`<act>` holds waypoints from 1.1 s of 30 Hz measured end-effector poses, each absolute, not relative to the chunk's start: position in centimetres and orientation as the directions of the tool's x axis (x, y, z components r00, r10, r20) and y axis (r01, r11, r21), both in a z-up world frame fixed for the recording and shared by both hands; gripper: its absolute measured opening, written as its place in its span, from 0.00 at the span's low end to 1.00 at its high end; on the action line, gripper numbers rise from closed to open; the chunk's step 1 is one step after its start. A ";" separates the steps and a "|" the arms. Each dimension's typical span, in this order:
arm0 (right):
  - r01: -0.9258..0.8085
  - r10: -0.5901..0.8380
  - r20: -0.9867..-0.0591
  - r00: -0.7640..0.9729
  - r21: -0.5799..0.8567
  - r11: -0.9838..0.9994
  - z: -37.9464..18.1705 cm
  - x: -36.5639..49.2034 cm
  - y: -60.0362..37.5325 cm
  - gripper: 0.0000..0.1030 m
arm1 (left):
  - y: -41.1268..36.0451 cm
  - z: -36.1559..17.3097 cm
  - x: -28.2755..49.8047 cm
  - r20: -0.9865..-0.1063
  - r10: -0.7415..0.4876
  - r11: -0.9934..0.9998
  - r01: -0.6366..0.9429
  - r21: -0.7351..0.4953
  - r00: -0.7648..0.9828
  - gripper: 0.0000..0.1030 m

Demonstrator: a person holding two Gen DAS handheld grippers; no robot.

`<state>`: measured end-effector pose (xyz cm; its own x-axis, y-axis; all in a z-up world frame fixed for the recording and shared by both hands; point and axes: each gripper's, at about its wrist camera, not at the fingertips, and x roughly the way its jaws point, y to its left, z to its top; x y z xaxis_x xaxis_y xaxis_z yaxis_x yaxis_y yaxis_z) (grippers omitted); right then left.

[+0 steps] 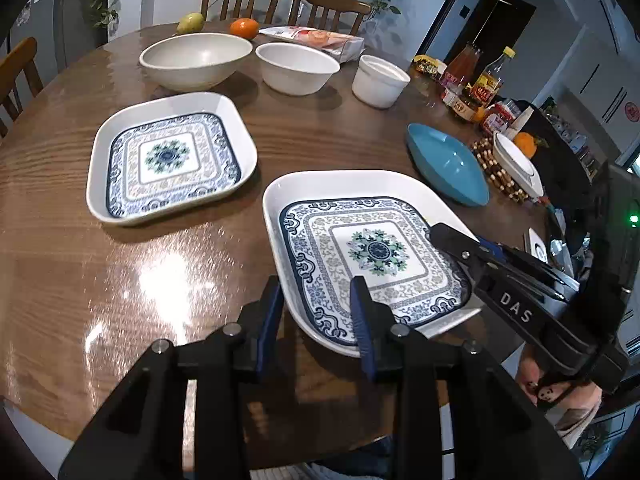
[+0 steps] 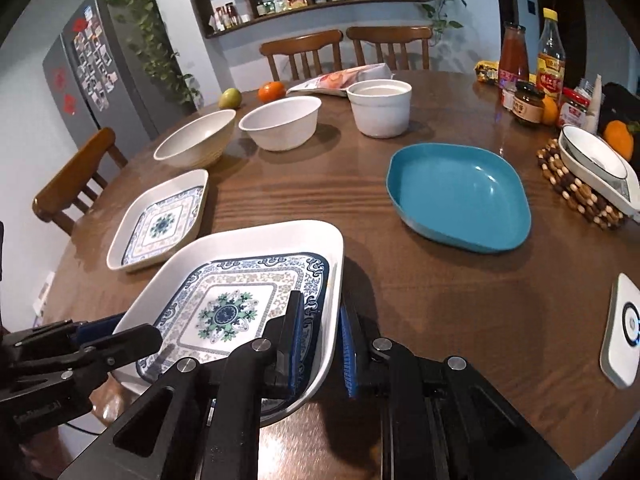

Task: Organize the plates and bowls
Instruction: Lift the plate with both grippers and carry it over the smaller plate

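A square white plate with a blue pattern (image 1: pixel 372 256) (image 2: pixel 248 304) is lifted off the wooden table (image 1: pixel 120 272), held by both grippers. My left gripper (image 1: pixel 316 312) straddles its near-left rim, closed on it. My right gripper (image 2: pixel 320 336) is closed on its right rim and shows in the left wrist view (image 1: pixel 472 248). A matching patterned plate (image 1: pixel 172 156) (image 2: pixel 160 220) lies flat to the left. A blue plate (image 1: pixel 448 168) (image 2: pixel 460 196) lies to the right. Three white bowls (image 1: pixel 196 60) (image 1: pixel 298 66) (image 1: pixel 380 80) stand in a row at the back.
Bottles and jars (image 2: pixel 536 76) crowd the right edge, beside a white dish (image 2: pixel 596 164) on a beaded trivet (image 2: pixel 580 192). Fruit (image 1: pixel 244 28) and a snack bag (image 1: pixel 316 38) lie at the back. A white device (image 2: pixel 622 332) lies near right. Chairs (image 2: pixel 304 52) surround the table.
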<state>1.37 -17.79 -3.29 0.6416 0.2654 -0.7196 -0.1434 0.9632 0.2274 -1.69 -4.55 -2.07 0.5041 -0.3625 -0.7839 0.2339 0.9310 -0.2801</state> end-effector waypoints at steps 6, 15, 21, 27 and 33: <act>-0.135 0.261 -0.722 0.641 0.229 0.964 -3.7 0.5 -17.5 0.19 | -4.6 -3.1 -2.5 -0.799 -0.362 0.930 0.240 -0.277 0.481 0.30; -0.129 0.259 -0.744 0.616 0.229 0.965 -5.1 0.2 -17.0 0.19 | -4.2 -3.9 -2.7 -0.814 -0.358 0.932 0.226 -0.283 0.458 0.30; -0.119 0.249 -0.751 0.612 0.224 0.967 -5.2 0.4 -17.0 0.19 | -4.3 -4.1 -2.6 -0.817 -0.365 0.929 0.237 -0.286 0.446 0.33; -0.109 0.243 -0.737 0.631 0.226 0.968 -4.5 0.7 -17.3 0.30 | -3.6 -3.6 -2.5 -0.813 -0.359 0.932 0.229 -0.282 0.458 0.51; -0.128 0.279 -0.683 0.675 0.264 0.956 -2.3 1.5 -17.6 0.68 | -1.6 -1.8 -2.2 -0.770 -0.362 0.932 0.198 -0.303 0.526 0.65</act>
